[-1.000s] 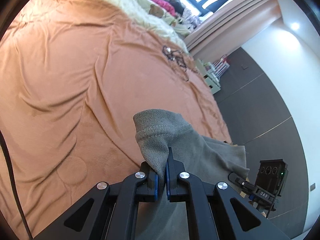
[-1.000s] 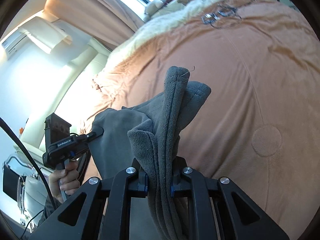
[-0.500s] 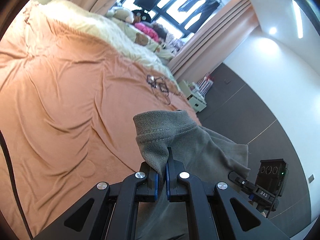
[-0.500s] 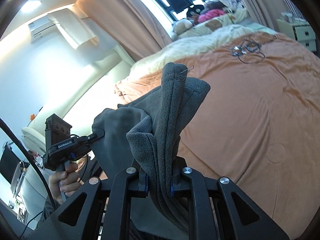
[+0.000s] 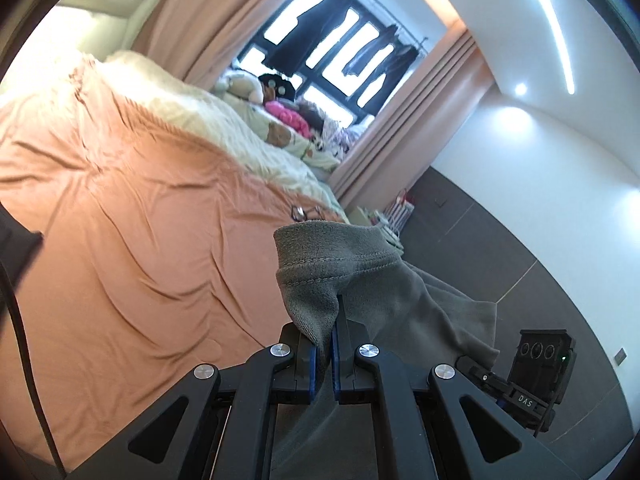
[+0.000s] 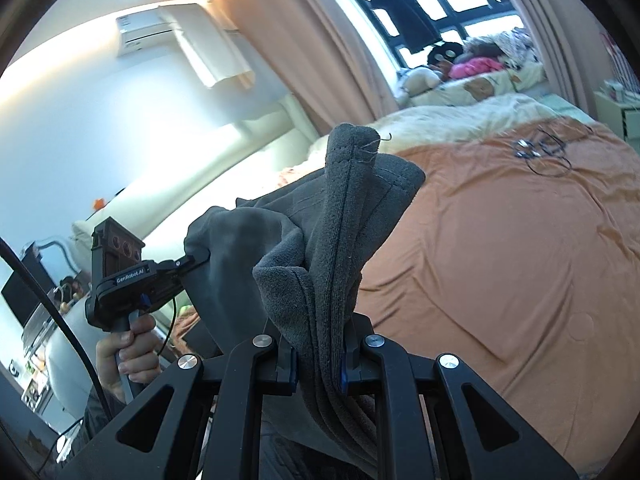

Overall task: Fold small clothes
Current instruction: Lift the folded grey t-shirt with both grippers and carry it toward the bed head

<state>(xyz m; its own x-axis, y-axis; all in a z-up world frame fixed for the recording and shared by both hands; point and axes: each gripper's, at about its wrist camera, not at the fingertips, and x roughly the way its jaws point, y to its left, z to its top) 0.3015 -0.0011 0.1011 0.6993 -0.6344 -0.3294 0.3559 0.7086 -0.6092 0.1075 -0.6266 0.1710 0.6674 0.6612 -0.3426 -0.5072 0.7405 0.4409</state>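
A small grey fleece garment (image 5: pixel 360 272) hangs in the air between both grippers, above the near edge of an orange bed sheet (image 5: pixel 132 224). My left gripper (image 5: pixel 325 344) is shut on a hemmed corner of it. My right gripper (image 6: pixel 320 360) is shut on a bunched, several-layered edge of the same garment (image 6: pixel 340 232). In the right wrist view the left gripper (image 6: pixel 196 258) shows at the left, pinching the far corner, held by a hand. In the left wrist view the right gripper's body (image 5: pixel 540 368) shows at the lower right.
The bed is wide, with a cream blanket (image 5: pixel 208 120) and stuffed toys (image 5: pixel 260 88) at the far side by the window. A tangled cable with glasses (image 6: pixel 540 150) lies on the sheet. Curtains (image 6: pixel 304 52) and a dark wall (image 5: pixel 500 240) bound the room.
Both grippers have tilted upward with the garment, so the views now show more window, curtains and ceiling and less bed. The grips on the garment are unchanged.
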